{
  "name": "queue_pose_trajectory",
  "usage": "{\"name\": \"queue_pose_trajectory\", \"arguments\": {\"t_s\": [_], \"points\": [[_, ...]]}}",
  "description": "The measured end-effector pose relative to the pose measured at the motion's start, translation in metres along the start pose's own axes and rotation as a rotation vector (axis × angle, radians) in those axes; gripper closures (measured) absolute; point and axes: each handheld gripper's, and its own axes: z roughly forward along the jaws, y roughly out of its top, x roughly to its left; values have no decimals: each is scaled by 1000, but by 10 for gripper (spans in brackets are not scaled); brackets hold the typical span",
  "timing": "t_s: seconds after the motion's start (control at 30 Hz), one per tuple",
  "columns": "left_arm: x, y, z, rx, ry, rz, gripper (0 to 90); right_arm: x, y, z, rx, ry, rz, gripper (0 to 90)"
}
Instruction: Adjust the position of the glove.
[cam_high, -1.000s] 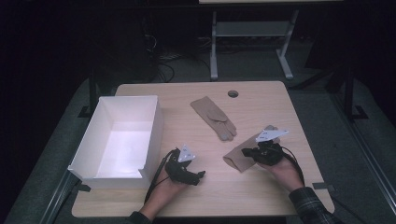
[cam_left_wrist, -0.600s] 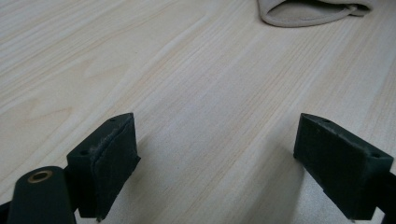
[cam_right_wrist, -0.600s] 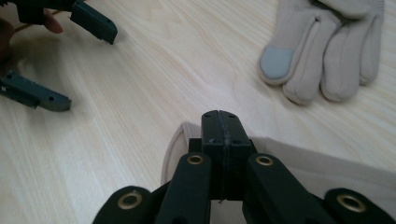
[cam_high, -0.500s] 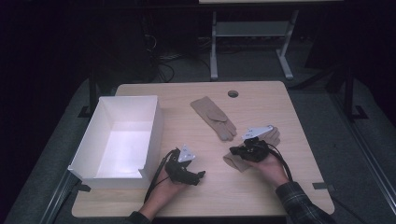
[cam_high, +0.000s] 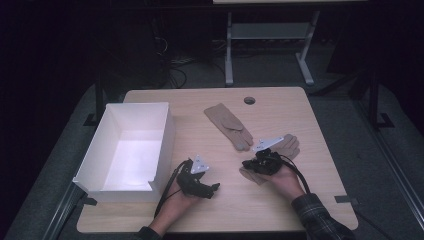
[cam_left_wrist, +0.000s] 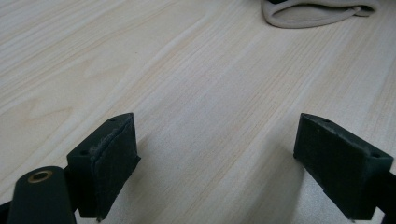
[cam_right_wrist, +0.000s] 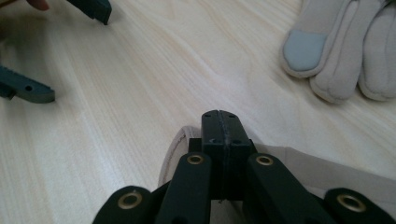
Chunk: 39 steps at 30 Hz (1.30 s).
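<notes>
Two tan gloves lie on the wooden table. One glove (cam_high: 229, 125) lies flat at the centre, and its fingers (cam_right_wrist: 341, 60) show a grey tip patch. The second glove (cam_high: 289, 145) lies under my right hand, its cuff (cam_right_wrist: 303, 168) beneath the jaws and also far off in the left gripper view (cam_left_wrist: 317, 11). My right gripper (cam_high: 248, 165) (cam_right_wrist: 219, 116) is shut, pads pressed together just over that cuff, with no fabric seen between them. My left gripper (cam_high: 212, 189) (cam_left_wrist: 229, 158) rests low over bare wood, open wide and holding nothing.
A white open-topped box (cam_high: 165, 130) stands at the table's left side, close to my left hand. A round cable hole (cam_high: 249, 100) sits near the far edge. The table's front edge lies just behind both hands.
My right gripper has slid leftward and slightly down along the second glove, toward its cuff. The left gripper and both gloves have stayed where they were.
</notes>
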Motion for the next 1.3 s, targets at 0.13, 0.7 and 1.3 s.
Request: {"name": "queue_pose_trajectory", "arguments": {"t_s": [0.13, 0.7, 1.3], "points": [[0, 0, 0, 0, 1, 0, 127, 0, -2, -2, 5, 14, -12, 900], [0, 0, 0, 1, 1, 1, 127, 7, -19, -22, 45, 39, -43, 899], [0, 0, 0, 1, 3, 3, 127, 11, -40, -46, 71, 31, -45, 899]]}}
